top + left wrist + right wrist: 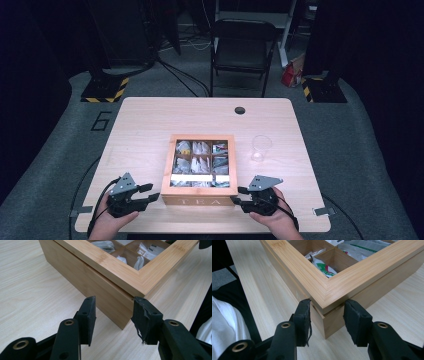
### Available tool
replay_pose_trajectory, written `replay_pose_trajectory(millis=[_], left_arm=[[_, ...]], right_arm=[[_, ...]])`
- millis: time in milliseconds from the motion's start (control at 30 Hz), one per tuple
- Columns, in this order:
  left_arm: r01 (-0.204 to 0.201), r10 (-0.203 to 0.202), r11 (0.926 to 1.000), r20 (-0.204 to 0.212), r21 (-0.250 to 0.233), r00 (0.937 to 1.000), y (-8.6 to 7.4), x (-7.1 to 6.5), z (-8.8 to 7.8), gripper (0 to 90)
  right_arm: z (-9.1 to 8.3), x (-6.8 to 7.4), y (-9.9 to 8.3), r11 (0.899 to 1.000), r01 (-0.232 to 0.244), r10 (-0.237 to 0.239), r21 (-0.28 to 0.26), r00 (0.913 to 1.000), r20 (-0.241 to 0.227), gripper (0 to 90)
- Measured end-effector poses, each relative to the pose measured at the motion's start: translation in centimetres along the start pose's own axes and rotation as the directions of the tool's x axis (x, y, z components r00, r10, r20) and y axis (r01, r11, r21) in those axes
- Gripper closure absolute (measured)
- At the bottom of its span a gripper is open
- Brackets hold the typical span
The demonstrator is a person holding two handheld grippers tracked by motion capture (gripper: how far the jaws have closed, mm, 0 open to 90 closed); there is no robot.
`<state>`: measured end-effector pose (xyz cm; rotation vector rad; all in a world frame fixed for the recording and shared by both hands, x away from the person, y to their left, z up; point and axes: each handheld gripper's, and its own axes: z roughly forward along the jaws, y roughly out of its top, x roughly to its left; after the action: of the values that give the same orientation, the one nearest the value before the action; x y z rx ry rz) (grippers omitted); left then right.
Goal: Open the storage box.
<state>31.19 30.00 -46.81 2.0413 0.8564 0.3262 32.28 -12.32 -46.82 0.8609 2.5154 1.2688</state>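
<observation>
At the near edge of the table (150, 112) sits the box (198, 200), its glass-paned lid down, with my 2 grippers at its front corners. My left gripper (113, 315) straddles the near-left corner, jaws part open; the right pad looks to touch the corner at the lid seam, the left one stands clear of the wall. My right gripper (326, 315) straddles the near-right corner the same way, jaws part open, the left pad right at the lid's edge, the other pad just off the front wall; I cannot tell if either presses.

Risks as I judge them: a corner gives the pads only slanted faces, so squeezing could make them slide off. If one side lifts first, the lid could twist or the whole box could tip and skid toward the cup (261, 147). Frayed tape on my left pad may slip too.

Writing: "TEA" on the box front, and a "6" (102, 121) on the floor.
</observation>
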Motion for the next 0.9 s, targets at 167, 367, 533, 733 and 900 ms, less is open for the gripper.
replay_pose_trajectory(millis=[167, 367, 533, 733, 900], left_arm=[[0.001, -0.001, 1.0000, 0.009, -0.002, 1.0000, 0.0, -0.1, 0.1, 53.6], [0.010, -0.010, 0.9998, 0.008, -0.014, 0.9999, 0.0, 0.0, -0.1, 53.8], [0.009, -0.009, 0.9998, 0.017, -0.017, 0.9998, 0.1, 0.0, -0.2, 53.7], [-0.005, 0.006, 1.0000, 0.022, -0.006, 0.9997, 0.3, -0.1, -0.4, 53.5], [-0.010, 0.010, 0.9997, 0.026, -0.022, 0.9996, 0.5, -0.4, -0.2, 53.1]], right_arm=[[-0.1, -0.1, 0.1, 1.000, -0.016, 0.016, 0.003, 0.9998, -0.012, 56.3], [-0.2, 0.0, 0.3, 1.000, -0.027, 0.027, 0.014, 0.9996, -0.011, 56.3], [-0.5, -0.2, 0.5, 0.999, -0.052, 0.052, -0.001, 0.9982, -0.030, 56.2], [-0.8, -0.2, 0.9, 0.998, -0.058, 0.058, -0.012, 0.9979, -0.030, 56.3], [-1.2, -0.4, 1.3, 0.997, -0.071, 0.069, -0.035, 0.9967, -0.043, 56.4]])
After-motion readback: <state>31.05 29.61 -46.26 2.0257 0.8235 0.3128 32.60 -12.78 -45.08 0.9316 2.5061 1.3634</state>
